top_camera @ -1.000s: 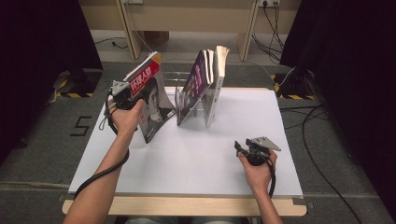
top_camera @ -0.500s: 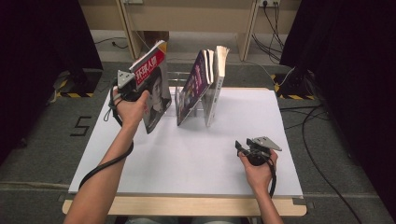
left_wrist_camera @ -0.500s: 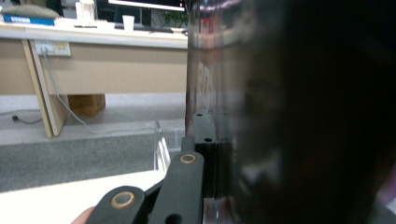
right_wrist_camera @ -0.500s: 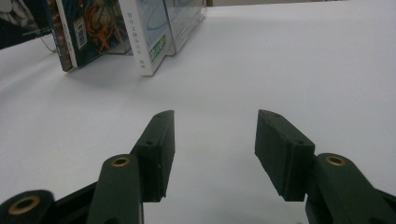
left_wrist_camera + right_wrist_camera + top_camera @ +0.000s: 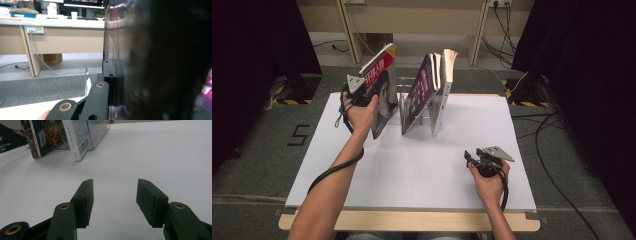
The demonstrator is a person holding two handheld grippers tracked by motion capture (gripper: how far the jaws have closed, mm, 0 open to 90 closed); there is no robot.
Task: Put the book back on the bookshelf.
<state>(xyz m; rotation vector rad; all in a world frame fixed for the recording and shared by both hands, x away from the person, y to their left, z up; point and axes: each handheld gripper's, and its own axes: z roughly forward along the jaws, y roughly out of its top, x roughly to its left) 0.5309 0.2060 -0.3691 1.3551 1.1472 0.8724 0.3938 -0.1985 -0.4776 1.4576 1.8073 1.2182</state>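
Two grippers at work over one white table (image 5: 412, 175). At ten o'clock in the high view, left gripper (image 5: 364, 92) clamped narrow on the red-banded magazine (image 5: 382, 87) — held near its upper edge, tilted, lower corner just above or touching the tabletop beside the clear rack (image 5: 424, 112); cannot tell which. Seen from the left gripper view, jaws pinched on the magazine's (image 5: 160, 62) edge, dark cover blurred close against the lens. Gripped high probably to swing the lower edge into a free rack slot. Toward twelve o'clock, purple book (image 5: 419, 92) leaning, two pale books (image 5: 444, 80) upright in the rack — kept standing by the dividers. At four o'clock, right gripper (image 5: 472, 159) resting low, well apart from the rack, jaws spread wide with nothing between, likely waiting to steady things. Same right gripper (image 5: 113, 192) aimed at bare table.
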